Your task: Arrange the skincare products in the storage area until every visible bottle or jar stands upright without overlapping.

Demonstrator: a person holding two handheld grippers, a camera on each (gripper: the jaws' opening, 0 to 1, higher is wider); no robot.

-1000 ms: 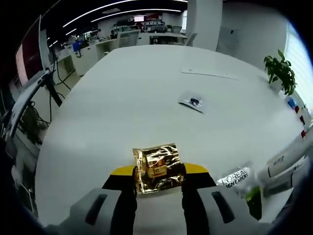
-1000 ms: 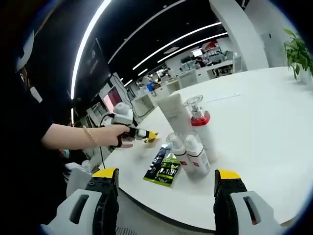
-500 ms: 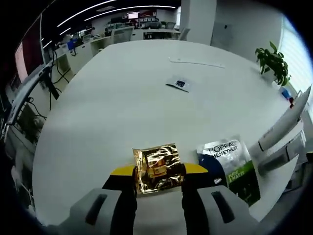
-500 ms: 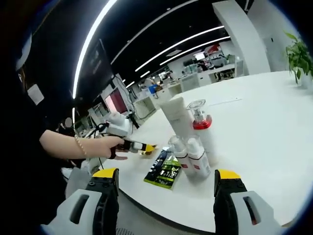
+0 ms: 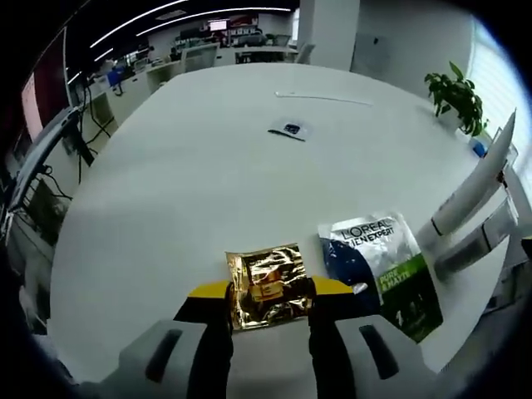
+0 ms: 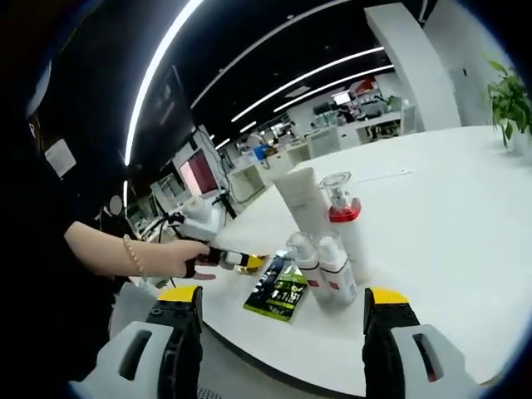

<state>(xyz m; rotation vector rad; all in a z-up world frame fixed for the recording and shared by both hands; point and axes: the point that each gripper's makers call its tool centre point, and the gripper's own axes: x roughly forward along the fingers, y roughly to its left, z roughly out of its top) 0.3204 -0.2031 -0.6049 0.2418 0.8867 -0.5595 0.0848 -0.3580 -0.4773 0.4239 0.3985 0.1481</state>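
My left gripper is clenched on a gold foil sachet, held low over the white tabletop. Just beside it lies a blue and green sachet, flat, with two white tubes past it. A small packet lies well apart, a potted plant farther off. My right gripper is released, holding nothing. Its view adds one tall tube, one red-collared pump bottle and two small bottles, upright and close together.
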